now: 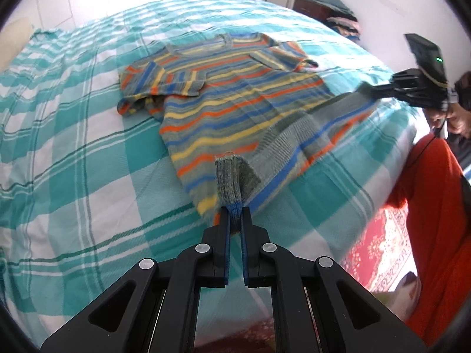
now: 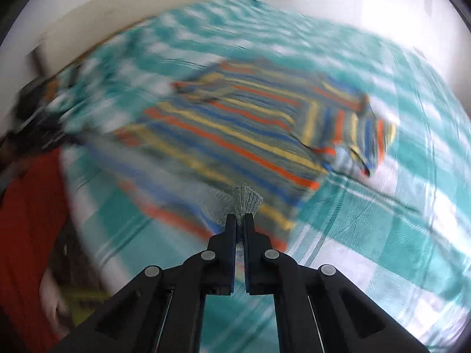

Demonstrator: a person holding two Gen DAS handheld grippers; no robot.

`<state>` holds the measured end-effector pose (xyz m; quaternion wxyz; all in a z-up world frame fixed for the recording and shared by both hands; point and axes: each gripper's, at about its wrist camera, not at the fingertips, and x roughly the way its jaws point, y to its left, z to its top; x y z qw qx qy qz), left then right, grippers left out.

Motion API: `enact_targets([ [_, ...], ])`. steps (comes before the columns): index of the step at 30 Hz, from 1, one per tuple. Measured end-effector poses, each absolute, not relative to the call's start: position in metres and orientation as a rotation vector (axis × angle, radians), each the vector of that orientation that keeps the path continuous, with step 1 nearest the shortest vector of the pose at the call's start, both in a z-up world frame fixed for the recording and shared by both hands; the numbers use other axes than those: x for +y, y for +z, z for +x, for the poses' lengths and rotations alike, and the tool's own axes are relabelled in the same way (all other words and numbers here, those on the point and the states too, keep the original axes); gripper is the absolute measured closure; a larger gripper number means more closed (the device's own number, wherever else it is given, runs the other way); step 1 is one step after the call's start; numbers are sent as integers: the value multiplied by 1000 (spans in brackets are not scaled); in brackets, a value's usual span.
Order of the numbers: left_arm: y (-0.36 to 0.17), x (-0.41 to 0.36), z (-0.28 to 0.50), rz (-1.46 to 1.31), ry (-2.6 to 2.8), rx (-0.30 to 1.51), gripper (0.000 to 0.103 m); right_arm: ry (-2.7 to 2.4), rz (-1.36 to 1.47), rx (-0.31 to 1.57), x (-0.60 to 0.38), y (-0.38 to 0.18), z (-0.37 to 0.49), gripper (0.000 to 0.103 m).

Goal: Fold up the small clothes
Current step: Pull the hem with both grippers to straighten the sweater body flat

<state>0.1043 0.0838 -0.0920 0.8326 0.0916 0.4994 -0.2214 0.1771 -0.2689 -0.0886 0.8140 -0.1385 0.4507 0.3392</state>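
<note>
While gripping the ribbed grey hem of the striped sweater (image 1: 235, 88), left tool (image 1: 235, 214) closed on a bunched fold at bottom centre of the left wrist view. Right tool (image 2: 242, 220) likewise clamped on the hem, centre-low in its blurred view; seen from the left wrist at right edge (image 1: 379, 89). Sweater spread flat mid-frame on the teal-and-white checked bed (image 1: 73, 147), sleeves folded inward. Stacked clothes (image 1: 344, 20) on a dark cabinet, upper right. No readable writing.

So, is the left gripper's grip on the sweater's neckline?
No, the left gripper pinches the striped sweater at its ribbed bottom hem.
</note>
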Motion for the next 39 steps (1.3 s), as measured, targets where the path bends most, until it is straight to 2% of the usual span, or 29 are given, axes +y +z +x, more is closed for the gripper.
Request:
enact_targets([
  [3, -99, 86, 93, 219, -475, 1077, 99, 814, -391, 977, -272, -78, 132, 99],
  [6, -121, 89, 86, 287, -452, 1146, 99, 829, -486, 1051, -280, -95, 105, 99],
  [12, -122, 113, 84, 255, -373, 1202, 96, 718, -418, 1195, -319, -124, 104, 97],
  [13, -120, 117, 84, 242, -356, 1202, 94, 694, -380, 1202, -326, -123, 106, 94],
  [15, -114, 129, 83, 160, -324, 1202, 74, 644, -291, 1196, -337, -117, 109, 87],
  [17, -112, 140, 84, 15, -307, 1196, 64, 599, -133, 1213, -348, -113, 115, 81],
  [19, -118, 142, 88, -106, -297, 1203, 60, 581, 96, 1236, -355, -115, 121, 69],
  [20, -124, 140, 91, -156, -291, 1218, 58, 583, 181, 1239, -355, -119, 122, 66],
  [23, -154, 125, 104, -229, -272, 1309, 48, 567, 356, 1285, -342, -144, 131, 64],
  [25, -166, 113, 109, -212, -244, 1342, 46, 514, 375, 1330, -328, -164, 137, 64],
  [26, -169, 106, 111, -209, -243, 1347, 47, 512, 390, 1339, -324, -170, 139, 63],
  [27, -169, 101, 111, -219, -256, 1346, 70, 529, 418, 1345, -320, -173, 141, 66],
  [28, -170, 97, 112, -243, -287, 1356, 98, 538, 429, 1344, -319, -172, 143, 86],
  [29, -168, 94, 113, -264, -317, 1375, 100, 540, 431, 1340, -318, -169, 142, 98],
  [35, -117, 107, 104, -244, -343, 1266, 100, 557, 534, 1227, -349, -113, 138, 98],
  [39, -146, 105, 110, -167, -253, 1374, 100, 490, 541, 1291, -357, -134, 142, 98],
])
